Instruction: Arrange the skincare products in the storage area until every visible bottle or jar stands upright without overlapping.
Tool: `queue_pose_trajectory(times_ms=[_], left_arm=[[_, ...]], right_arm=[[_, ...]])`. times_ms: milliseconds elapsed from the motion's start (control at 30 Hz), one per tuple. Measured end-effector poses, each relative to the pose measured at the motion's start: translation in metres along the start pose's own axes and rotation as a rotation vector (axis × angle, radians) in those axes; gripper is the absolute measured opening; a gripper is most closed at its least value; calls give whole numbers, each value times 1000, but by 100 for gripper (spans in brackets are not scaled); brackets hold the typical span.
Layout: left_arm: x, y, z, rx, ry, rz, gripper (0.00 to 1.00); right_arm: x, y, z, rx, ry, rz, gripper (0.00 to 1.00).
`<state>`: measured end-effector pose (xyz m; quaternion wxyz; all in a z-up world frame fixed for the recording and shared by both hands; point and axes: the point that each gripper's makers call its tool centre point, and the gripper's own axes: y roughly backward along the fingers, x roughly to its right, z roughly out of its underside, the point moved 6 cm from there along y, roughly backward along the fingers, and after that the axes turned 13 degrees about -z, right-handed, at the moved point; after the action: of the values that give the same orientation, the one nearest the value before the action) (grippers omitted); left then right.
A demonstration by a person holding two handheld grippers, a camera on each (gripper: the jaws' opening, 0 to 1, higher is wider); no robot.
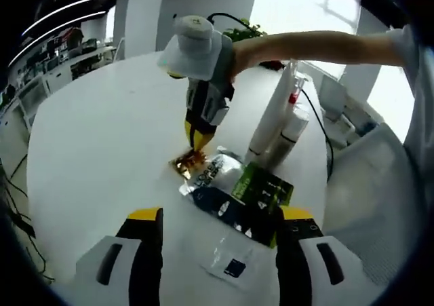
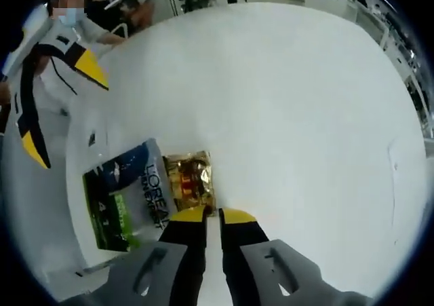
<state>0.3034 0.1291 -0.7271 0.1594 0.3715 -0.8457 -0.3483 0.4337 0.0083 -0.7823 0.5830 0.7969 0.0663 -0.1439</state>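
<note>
Nearly closed, the right gripper [image 2: 211, 214] has its yellow tips at the edge of a gold sachet [image 2: 192, 178] flat on the white table [image 2: 305, 102]; whether they pinch it I cannot tell. Beside it lie a L'Oreal pouch [image 2: 139, 184] and a green packet [image 1: 261, 192]. Two white tubes [image 1: 281, 126] stand upright beyond. Wide apart and empty, the left gripper [image 1: 218, 228] hovers near. Sorting flat sachets seems underway; next likely calls for lifting the gold one clear.

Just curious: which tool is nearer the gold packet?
Right. The right tool has its tips at the gold packet; the left tool stands back, beyond the sachets.
</note>
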Motion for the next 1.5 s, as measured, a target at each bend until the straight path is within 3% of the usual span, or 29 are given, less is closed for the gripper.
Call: queue_pose_trajectory(times_ms=[67,233,400,533,700,900,1200,1500], left_arm=[[-7,-11,-4,11,-39,41,57],[-14,-34,-11,-22,-18,34,53],[-27,-49,-12,-44,126,33,43],[-28,-55,-13,-66,173,33,35],[-25,-63,-14,-76,175,26,35],[-28,-73,-16,-81,213,27,33],[-34,-84,-14,-117,250,16,31],[-31,-91,-23,-96,348,56,24]], right_arm=[[1,0,0,-5,2,2,7],[2,0,-1,-14,5,15,6],[4,1,1,27,-22,24,5],[5,1,1,42,-27,29,5],[9,4,0,29,21,97,5],[14,5,-5,34,13,114,5],[18,8,-1,113,-82,81,5],[13,7,0,111,-92,87,4]])
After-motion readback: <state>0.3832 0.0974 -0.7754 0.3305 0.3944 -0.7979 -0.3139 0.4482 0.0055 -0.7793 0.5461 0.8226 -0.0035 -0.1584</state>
